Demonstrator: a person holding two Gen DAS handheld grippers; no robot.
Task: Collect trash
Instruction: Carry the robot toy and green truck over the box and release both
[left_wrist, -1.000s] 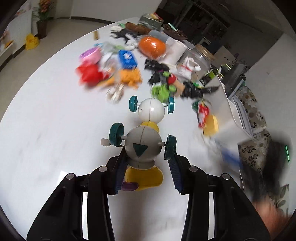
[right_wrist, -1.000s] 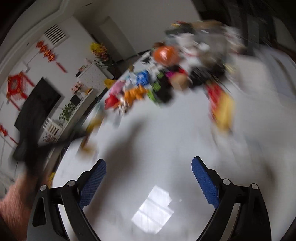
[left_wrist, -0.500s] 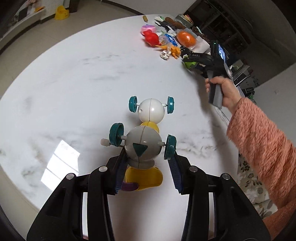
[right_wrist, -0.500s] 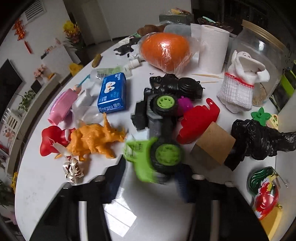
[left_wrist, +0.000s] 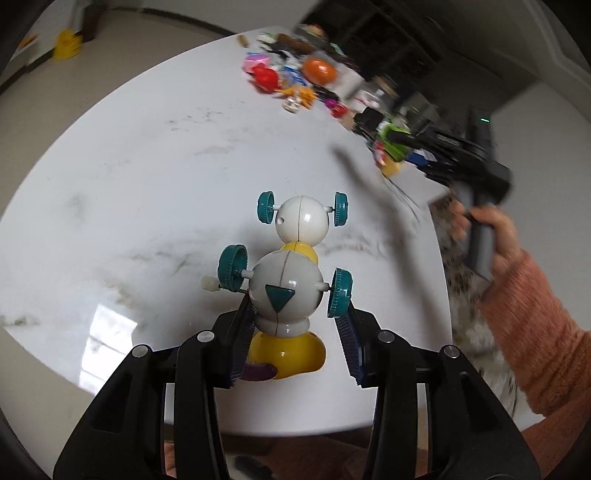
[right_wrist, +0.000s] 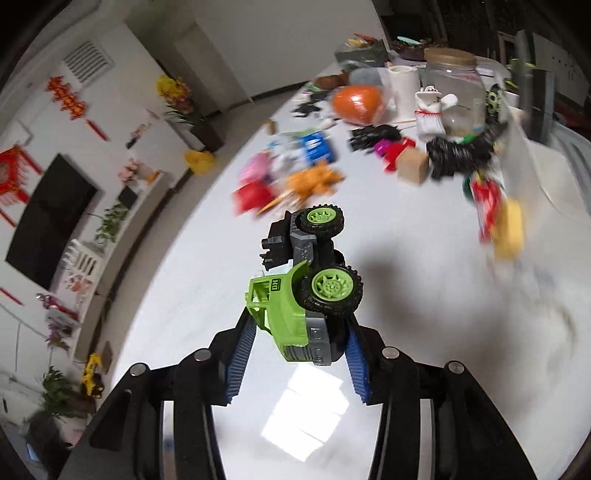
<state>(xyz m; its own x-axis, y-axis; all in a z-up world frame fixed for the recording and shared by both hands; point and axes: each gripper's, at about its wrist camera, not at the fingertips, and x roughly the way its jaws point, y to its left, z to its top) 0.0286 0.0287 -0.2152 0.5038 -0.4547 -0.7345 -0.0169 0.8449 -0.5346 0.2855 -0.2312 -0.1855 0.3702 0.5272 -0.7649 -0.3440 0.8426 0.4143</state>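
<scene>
My left gripper (left_wrist: 295, 332) is shut on a grey, white and yellow toy robot with teal wheels (left_wrist: 284, 291), held above the near part of the white marble table (left_wrist: 147, 177). My right gripper (right_wrist: 300, 345) is shut on a green and black toy truck (right_wrist: 306, 295), lifted above the table and tipped on its side. In the left wrist view the right gripper (left_wrist: 413, 144) shows at the right, held by a hand in an orange sleeve, with the green truck (left_wrist: 393, 131) blurred in it.
A pile of toys and clutter sits at the table's far end: an orange bagged ball (right_wrist: 356, 103), an orange dinosaur (right_wrist: 314, 181), a blue packet (right_wrist: 314, 147), a glass jar (right_wrist: 454, 92), a paper roll (right_wrist: 404, 88), a cardboard box (right_wrist: 413, 166).
My right gripper closed on the green truck in the pile, lifted it and pulled back from the pile. My left gripper keeps holding the toy robot.
</scene>
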